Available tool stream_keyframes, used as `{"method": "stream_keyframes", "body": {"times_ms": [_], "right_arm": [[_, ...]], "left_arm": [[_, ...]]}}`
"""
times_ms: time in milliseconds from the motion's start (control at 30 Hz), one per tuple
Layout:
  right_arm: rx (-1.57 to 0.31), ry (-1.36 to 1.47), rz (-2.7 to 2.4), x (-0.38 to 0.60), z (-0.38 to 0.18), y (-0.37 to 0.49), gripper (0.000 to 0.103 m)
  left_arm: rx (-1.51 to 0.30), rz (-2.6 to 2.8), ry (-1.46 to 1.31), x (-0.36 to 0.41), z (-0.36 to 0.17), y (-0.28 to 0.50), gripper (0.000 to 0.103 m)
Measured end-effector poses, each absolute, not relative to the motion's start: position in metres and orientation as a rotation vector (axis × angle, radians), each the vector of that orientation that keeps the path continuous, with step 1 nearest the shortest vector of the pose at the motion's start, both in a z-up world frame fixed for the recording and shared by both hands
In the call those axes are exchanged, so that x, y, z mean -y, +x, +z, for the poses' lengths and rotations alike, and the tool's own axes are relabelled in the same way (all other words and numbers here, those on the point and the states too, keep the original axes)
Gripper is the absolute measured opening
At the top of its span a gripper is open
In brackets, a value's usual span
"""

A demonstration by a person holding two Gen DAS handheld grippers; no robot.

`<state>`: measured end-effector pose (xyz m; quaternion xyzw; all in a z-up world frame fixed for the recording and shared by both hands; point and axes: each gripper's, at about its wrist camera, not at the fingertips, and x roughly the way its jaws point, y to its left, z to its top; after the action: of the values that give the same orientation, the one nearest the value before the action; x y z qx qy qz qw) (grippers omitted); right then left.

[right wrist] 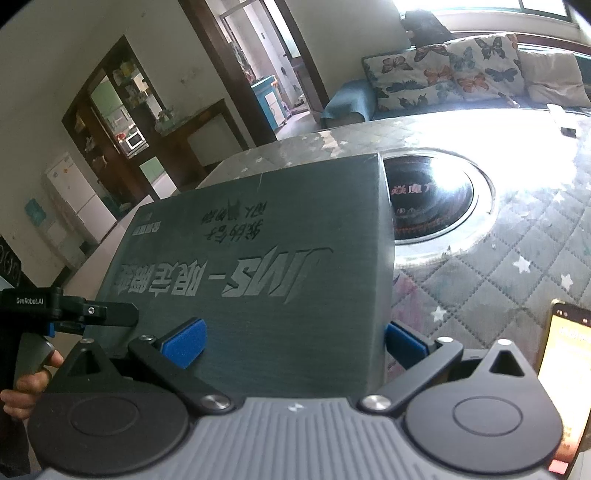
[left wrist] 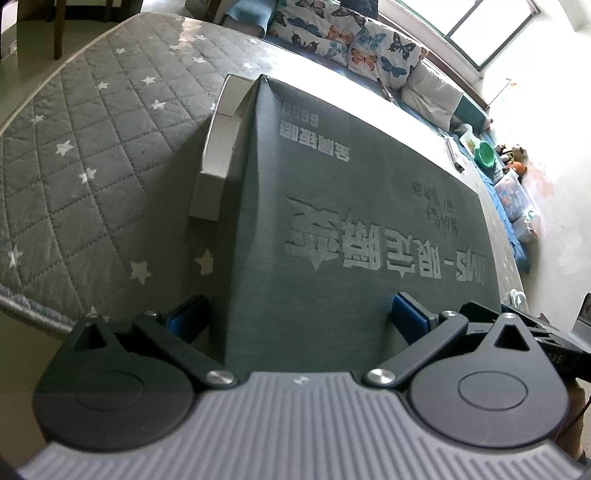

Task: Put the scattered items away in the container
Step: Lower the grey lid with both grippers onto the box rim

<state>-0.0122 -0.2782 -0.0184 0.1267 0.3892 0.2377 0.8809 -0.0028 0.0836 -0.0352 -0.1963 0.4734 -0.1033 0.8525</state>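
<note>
A dark grey box lid (left wrist: pixel 332 221) printed with pale characters fills both views and lies on the star-quilted table (left wrist: pixel 92 147). A white box wall (left wrist: pixel 218 147) shows beyond the lid's left side. My left gripper (left wrist: pixel 299 315) is open wide and straddles the lid's near corner edge, one blue pad (left wrist: pixel 188 314) beside the side face and the other over the top. My right gripper (right wrist: pixel 293 343) is open too, at the other end of the lid (right wrist: pixel 277 240). One of its fingers (right wrist: pixel 184 341) rests over the top and the other sits past the right edge. No scattered items are in view.
A round black induction hob (right wrist: pixel 428 199) is set into the table behind the lid. A lit phone (right wrist: pixel 565 369) stands at the right. A sofa with butterfly cushions (left wrist: pixel 351 33) lines the far side. A green bowl (left wrist: pixel 485 153) sits far right. A person's hand (right wrist: pixel 26 384) holds the left gripper's handle.
</note>
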Motion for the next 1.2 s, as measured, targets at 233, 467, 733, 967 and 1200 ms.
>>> {"method": "stream_keyframes", "body": {"times_ms": [233,467,733,967,1200], "right_arm": [[-0.801,0.275,0.487,0.279,-0.017,0.006,0.103],[-0.782,0.272,0.484,0.278,-0.012,0.036,0.103],[-0.769,0.280,0.492,0.271,-0.009,0.078,0.103],[-0.771,0.272,0.493,0.260,-0.013,0.104,0.103],[-0.789,0.282,0.500,0.256,-0.015,0.126,0.103]], "left_arm": [[-0.986,-0.212,-0.413,-0.083,-0.033,0.020,0.103],[-0.980,-0.210,-0.428,-0.088,-0.030,0.051,0.103],[-0.954,-0.189,-0.426,-0.096,-0.024,0.087,0.103],[-0.959,-0.172,-0.451,-0.105,-0.030,0.112,0.103],[-0.969,-0.150,-0.455,-0.109,-0.033,0.130,0.103]]}}
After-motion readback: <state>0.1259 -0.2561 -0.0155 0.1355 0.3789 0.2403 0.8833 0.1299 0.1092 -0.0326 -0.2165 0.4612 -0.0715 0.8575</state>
